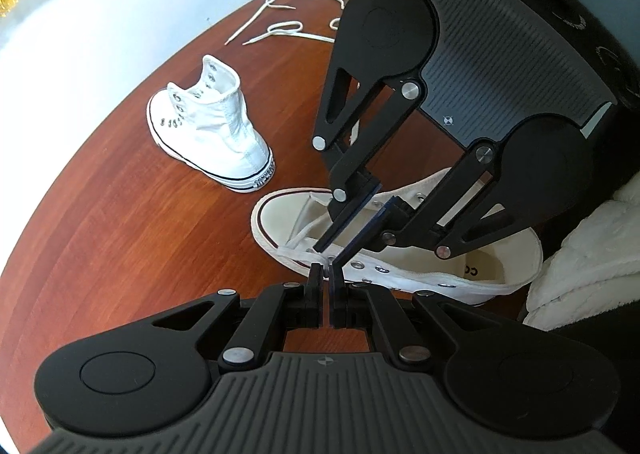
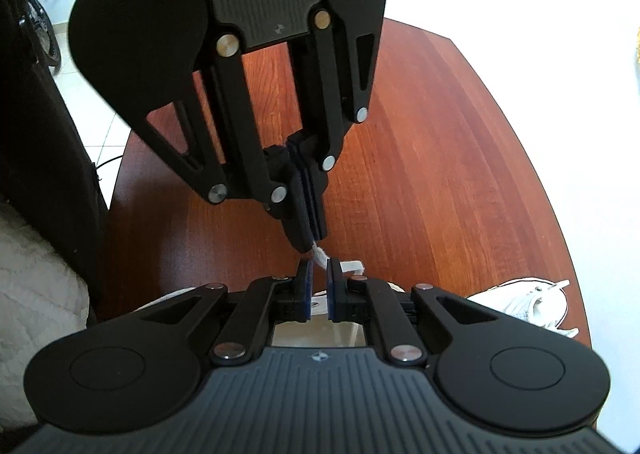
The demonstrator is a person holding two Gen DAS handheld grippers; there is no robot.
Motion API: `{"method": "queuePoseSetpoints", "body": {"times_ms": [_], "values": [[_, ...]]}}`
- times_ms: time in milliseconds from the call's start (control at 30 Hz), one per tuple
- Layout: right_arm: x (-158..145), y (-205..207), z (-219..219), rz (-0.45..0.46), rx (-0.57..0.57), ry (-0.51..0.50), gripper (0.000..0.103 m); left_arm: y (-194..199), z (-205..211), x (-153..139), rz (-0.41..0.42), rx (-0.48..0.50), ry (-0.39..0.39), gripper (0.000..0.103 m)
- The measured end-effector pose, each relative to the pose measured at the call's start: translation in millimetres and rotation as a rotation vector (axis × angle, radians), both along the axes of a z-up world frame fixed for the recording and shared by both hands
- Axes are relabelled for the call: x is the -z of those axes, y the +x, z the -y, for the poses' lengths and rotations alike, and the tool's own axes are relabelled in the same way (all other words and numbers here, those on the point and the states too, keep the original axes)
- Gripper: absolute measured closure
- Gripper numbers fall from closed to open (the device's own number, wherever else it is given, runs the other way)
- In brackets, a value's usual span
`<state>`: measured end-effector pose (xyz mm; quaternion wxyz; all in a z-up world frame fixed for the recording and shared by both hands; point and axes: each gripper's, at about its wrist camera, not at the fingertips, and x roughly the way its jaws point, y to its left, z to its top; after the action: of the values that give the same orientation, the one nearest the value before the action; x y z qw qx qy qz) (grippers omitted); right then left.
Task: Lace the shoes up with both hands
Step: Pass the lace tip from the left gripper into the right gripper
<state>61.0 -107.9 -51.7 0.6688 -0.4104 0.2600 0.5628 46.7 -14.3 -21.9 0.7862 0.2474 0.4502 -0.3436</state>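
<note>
two white high-top shoes sit on the reddish wooden desk. the nearer shoe lies on its side, eyelets facing the left wrist camera, with a white lace threaded across its lowest eyelets near the toe. the left tongs are pressed together on the end of this lace, just beside the eyelet row. the right tongs reach down from above to the same spot, their fingers a little apart, tips almost touching the left tongs; in the right wrist view the lace end passes between these separated fingers. the second shoe stands upright farther back, well apart, unlaced. a loose lace lies tangled near the far edge of the desk. a white quilted fabric shows beside the nearer shoe's heel.
</note>
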Motion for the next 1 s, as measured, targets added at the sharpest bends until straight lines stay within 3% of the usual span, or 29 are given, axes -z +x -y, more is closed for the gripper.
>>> {"method": "queuePoseSetpoints", "body": {"times_ms": [400,633,733,867,1000], "values": [[5.6,9.8,-2.7,0.007,0.005,0.023,0.1,-6.8,-2.5,-5.2,0.008,-0.026,-0.027,0.101],[3.8,19.5,11.2,0.023,0.079,0.039,0.101,-4.6,-1.8,-0.9,0.019,-0.084,-0.016,0.098],[1.8,21.8,14.6,0.037,0.112,0.037,0.101,-1.8,-2.5,0.3,0.007,-0.11,-0.028,0.091],[-1.2,24.0,17.7,0.058,0.155,0.032,0.102,2.2,-3.3,1.3,-0.007,-0.147,-0.054,0.073],[-4.3,26.3,20.9,0.079,0.197,0.027,0.102,5.1,0.0,3.4,-0.022,-0.177,-0.079,0.071]]}}
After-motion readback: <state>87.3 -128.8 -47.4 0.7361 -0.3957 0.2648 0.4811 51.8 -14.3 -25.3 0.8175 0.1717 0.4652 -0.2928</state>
